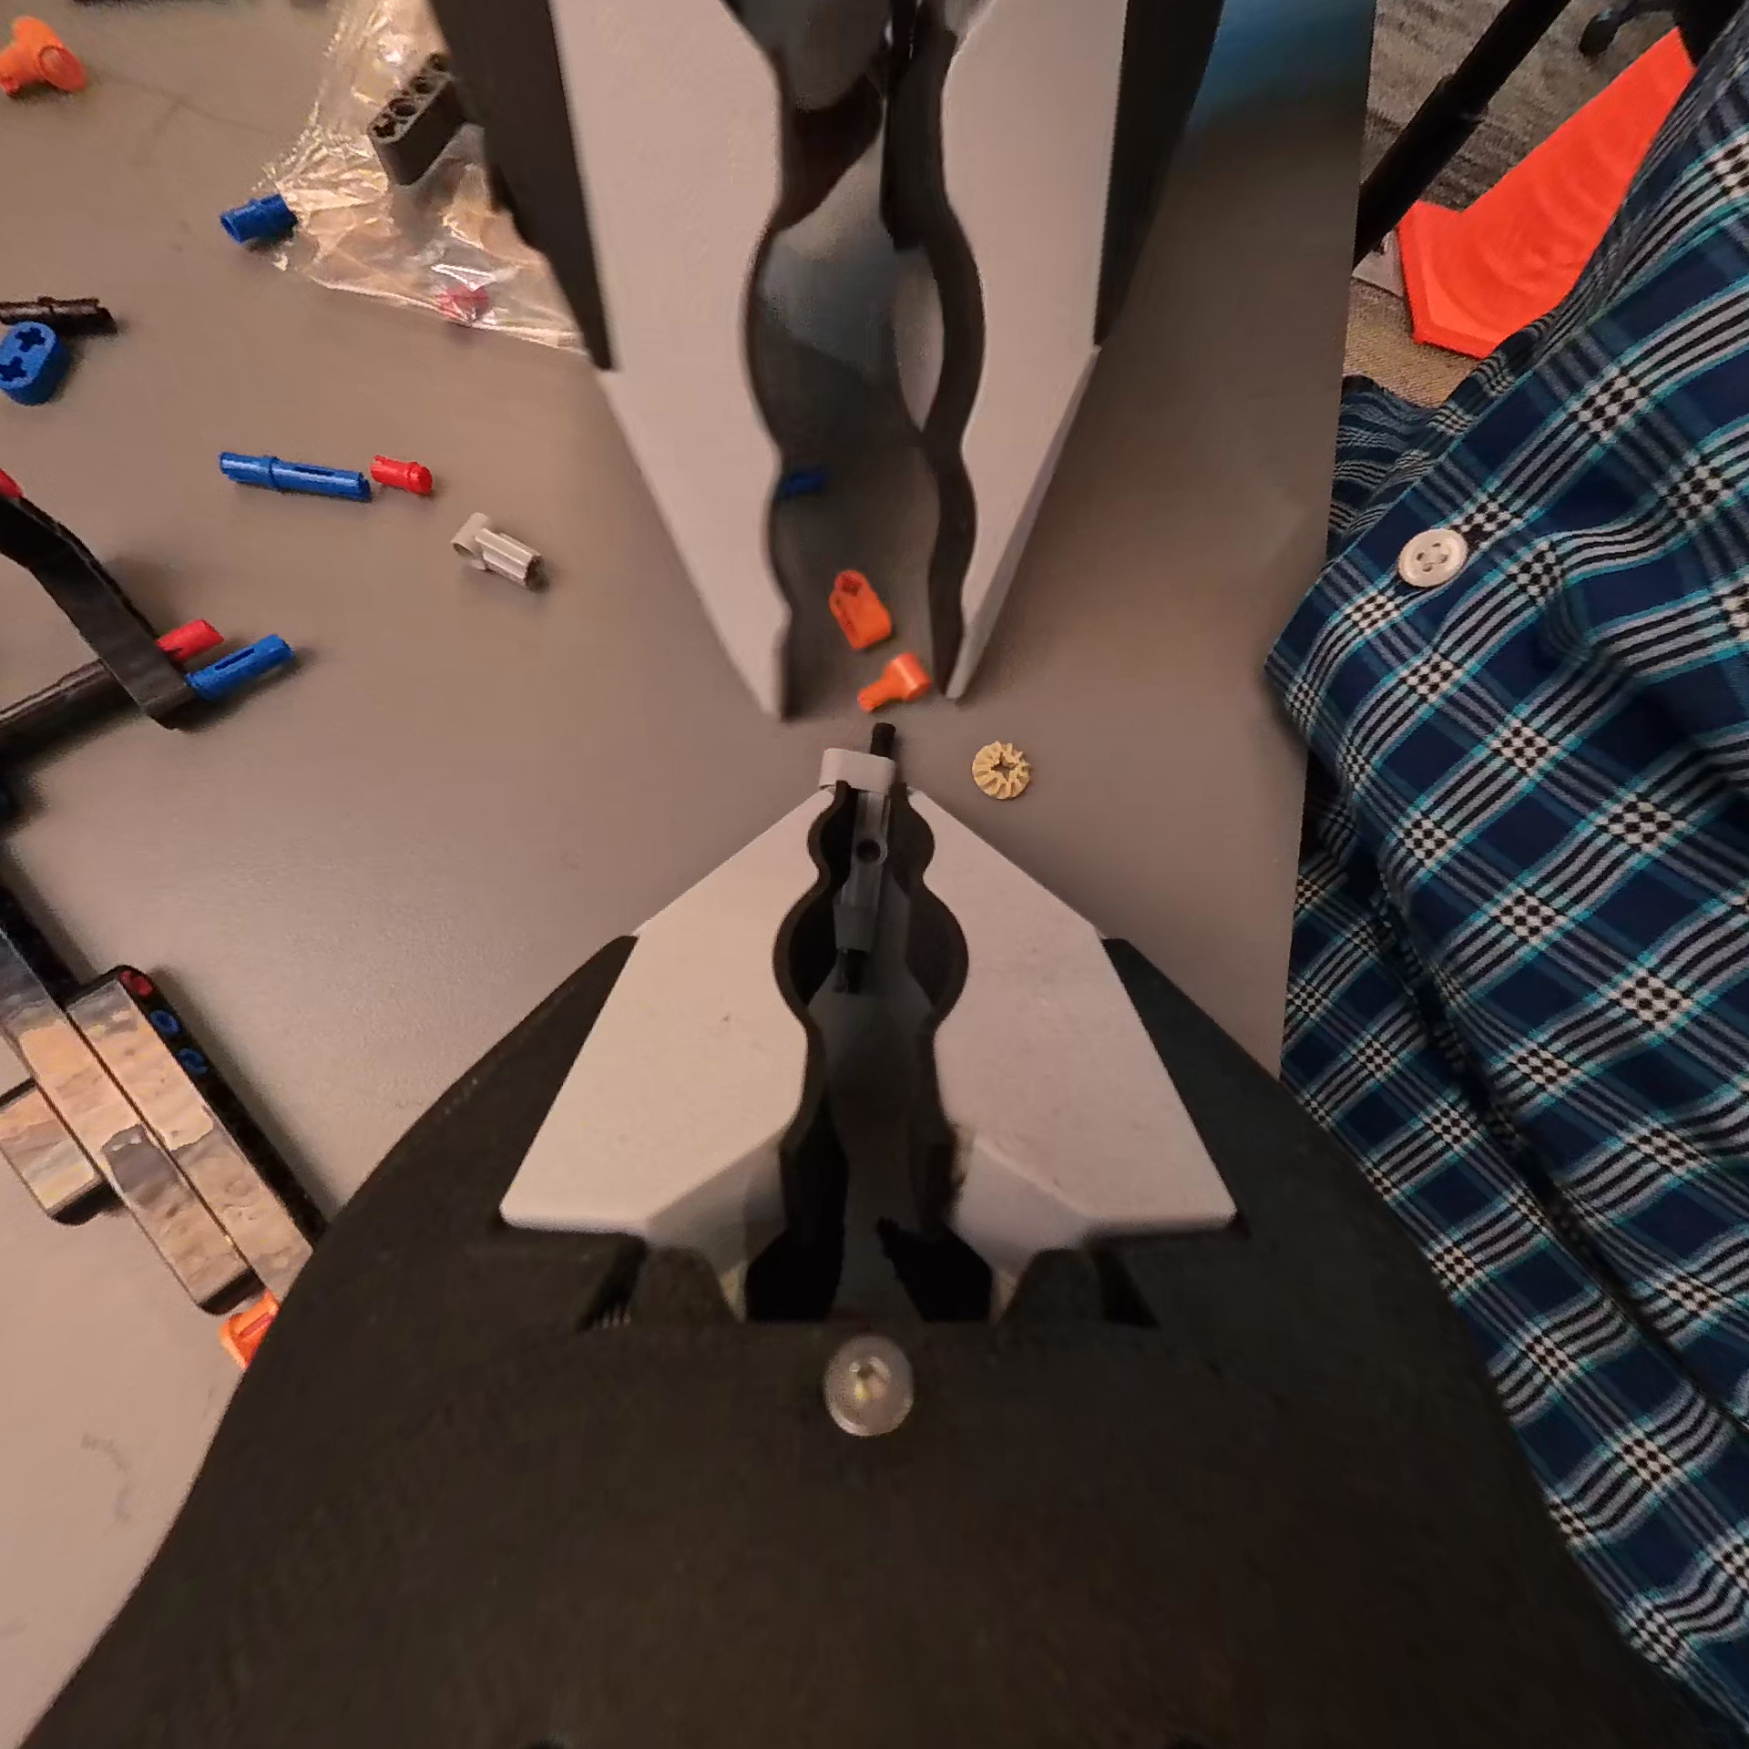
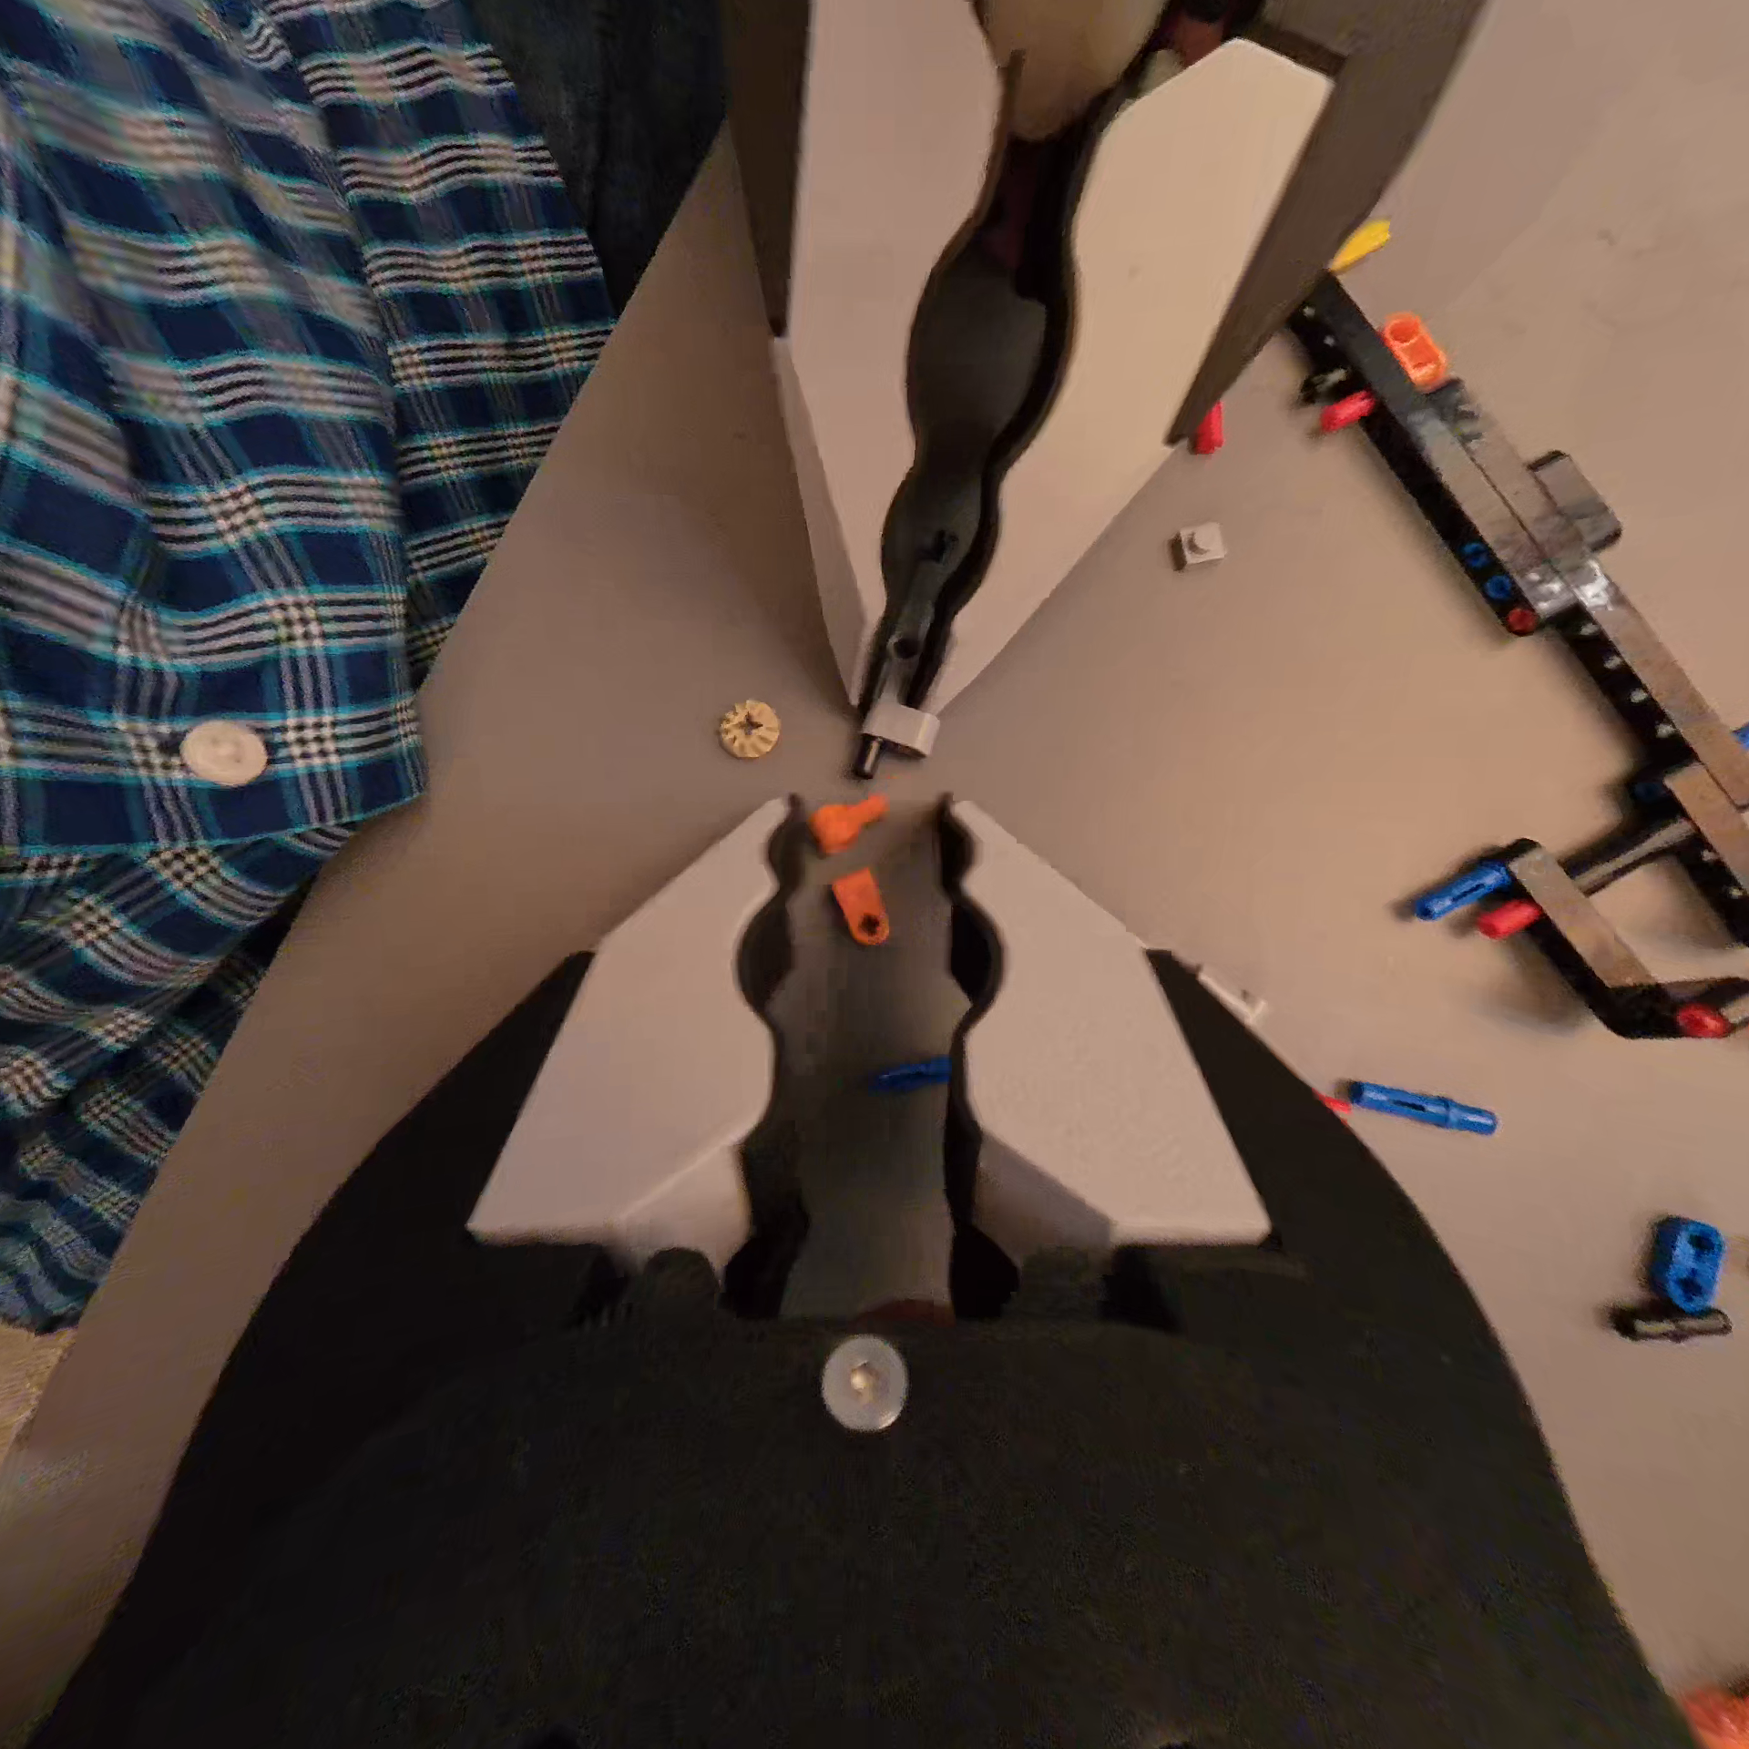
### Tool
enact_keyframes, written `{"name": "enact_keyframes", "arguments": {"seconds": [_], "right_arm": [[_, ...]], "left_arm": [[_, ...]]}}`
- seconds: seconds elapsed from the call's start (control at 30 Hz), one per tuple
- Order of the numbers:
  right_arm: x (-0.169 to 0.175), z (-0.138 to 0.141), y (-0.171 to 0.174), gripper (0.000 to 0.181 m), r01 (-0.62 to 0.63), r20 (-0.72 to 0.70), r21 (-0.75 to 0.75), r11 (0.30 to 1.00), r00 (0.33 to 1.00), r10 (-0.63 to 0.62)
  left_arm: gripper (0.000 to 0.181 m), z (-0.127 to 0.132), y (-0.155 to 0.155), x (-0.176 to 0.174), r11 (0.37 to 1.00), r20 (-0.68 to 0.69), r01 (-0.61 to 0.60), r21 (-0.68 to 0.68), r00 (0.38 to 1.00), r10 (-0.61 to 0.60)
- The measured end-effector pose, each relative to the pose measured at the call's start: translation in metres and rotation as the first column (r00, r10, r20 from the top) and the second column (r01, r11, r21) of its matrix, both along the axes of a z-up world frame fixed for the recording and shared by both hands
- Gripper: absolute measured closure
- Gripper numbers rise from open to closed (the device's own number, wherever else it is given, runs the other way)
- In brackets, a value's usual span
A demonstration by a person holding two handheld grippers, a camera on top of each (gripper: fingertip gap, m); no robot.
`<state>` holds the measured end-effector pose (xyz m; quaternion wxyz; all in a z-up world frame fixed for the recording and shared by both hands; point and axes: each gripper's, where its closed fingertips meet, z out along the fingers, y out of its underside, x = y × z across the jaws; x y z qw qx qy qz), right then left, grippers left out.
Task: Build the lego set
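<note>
My left gripper [image 1: 866,795] is shut on a light grey connector [image 1: 856,768] with a thin black axle [image 1: 884,736] through it; the axle tip pokes out past the fingertips. It also shows in the right wrist view [image 2: 899,705], holding the same connector [image 2: 901,731]. My right gripper [image 2: 866,804] is open and empty, tip to tip with the left one [image 1: 866,705], just above the table. Two small orange connectors [image 2: 845,821] [image 2: 863,909] lie on the table between its fingers. A tan bevel gear [image 1: 1002,773] [image 2: 750,729] lies flat beside the tips.
A long black beam assembly [image 2: 1514,530] with red and blue pins lies to one side, also seen in the left wrist view [image 1: 114,606]. Loose blue pins [image 1: 293,473], a grey connector [image 1: 497,549] and a plastic bag [image 1: 379,189] lie around. A person's plaid shirt [image 1: 1514,852] borders the table edge. Left and right tips are no more than a few centimetres apart.
</note>
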<state>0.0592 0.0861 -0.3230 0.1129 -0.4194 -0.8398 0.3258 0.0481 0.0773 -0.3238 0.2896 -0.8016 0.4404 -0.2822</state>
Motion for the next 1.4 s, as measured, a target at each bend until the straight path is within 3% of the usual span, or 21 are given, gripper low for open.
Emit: {"name": "enact_keyframes", "arguments": {"seconds": [0.03, 0.17, 0.37, 0.53, 0.67, 0.93, 1.03, 1.23, 1.4], "right_arm": [[-0.001, 0.0, 0.002, 0.147, 0.022, 0.008, 0.001, 1.0, 1.0, -0.022], [0.002, 0.0, 0.002, 0.159, 0.074, 0.005, -0.003, 0.997, 0.997, -0.074], [0.009, 0.005, 0.009, 0.155, 0.21, -0.032, 0.022, 0.978, 0.977, -0.209], [0.014, 0.018, 0.0, 0.17, 0.312, -0.04, -0.074, 0.947, 0.948, -0.315], [0.016, 0.01, -0.001, 0.166, 0.384, -0.006, -0.088, 0.919, 0.923, -0.386], [0.012, 0.01, 0.011, 0.158, 0.403, -0.058, 0.033, 0.915, 0.914, -0.401], [0.013, 0.016, 0.004, 0.159, 0.408, -0.051, -0.014, 0.913, 0.911, -0.409], [0.01, 0.003, 0.001, 0.165, 0.516, 0.001, -0.087, 0.852, 0.855, -0.518], [0.006, 0.0, 0.005, 0.173, 0.522, -0.035, -0.044, 0.852, 0.851, -0.524]], "left_arm": [[0.175, 0.0, 0.0, 0.0, 1.0, 0.0, 0.0, 0.0, 1.0, 0.0], [0.175, 0.0, 0.0, 0.0, 1.0, 0.0, 0.0, 0.001, 1.0, 0.0], [0.175, 0.0, 0.0, 0.0, 1.0, 0.0, 0.0, 0.0, 1.0, 0.0], [0.175, 0.0, 0.0, 0.0, 1.0, 0.0, -0.001, 0.001, 1.0, 0.001], [0.176, 0.0, 0.0, 0.0, 1.0, 0.0, -0.001, 0.0, 1.0, 0.001], [0.176, 0.0, 0.0, 0.0, 1.0, -0.002, -0.002, 0.004, 1.0, 0.002], [0.176, 0.0, 0.0, 0.0, 1.0, -0.002, -0.002, 0.004, 1.0, 0.002], [0.175, 0.0, 0.0, 0.0, 1.0, 0.001, -0.002, 0.001, 1.0, 0.002], [0.175, 0.0, 0.0, 0.0, 1.0, 0.0, -0.001, 0.002, 1.0, 0.001]]}}
